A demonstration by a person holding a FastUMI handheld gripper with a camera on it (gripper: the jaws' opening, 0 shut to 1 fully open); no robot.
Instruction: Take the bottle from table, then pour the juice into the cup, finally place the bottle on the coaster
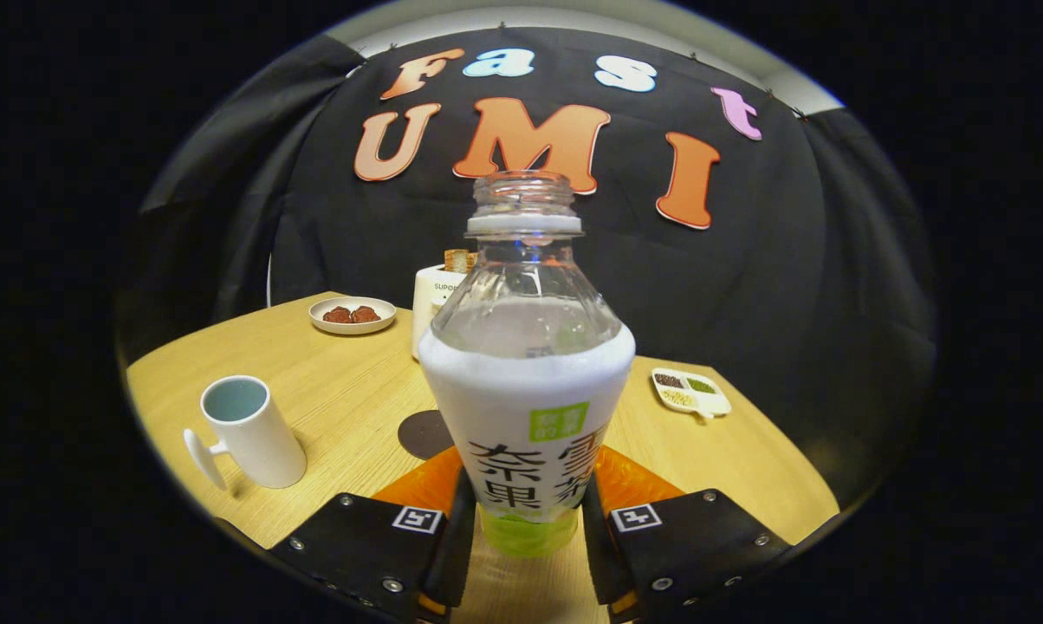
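Tongs (pixel 526 529) pinching bottle (pixel 526 381) low on its labelled body, both fingers pressed to the sides; bottle upright, uncapped, apparently lifted clear of table (pixel 348 407), contact with the top hard to judge. Thin plastic, likely light, squashy, slick: firm hold low down, no crushing. Beyond: one cup (pixel 249 431), one coaster (pixel 424 433), one snack plate (pixel 352 315), one divided dish (pixel 691 392), one white appliance (pixel 435 299).

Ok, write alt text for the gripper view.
The tongs grip an upright, uncapped clear plastic bottle with a white label above a light wooden table. A white handled cup stands left, a dark round coaster just behind the bottle.
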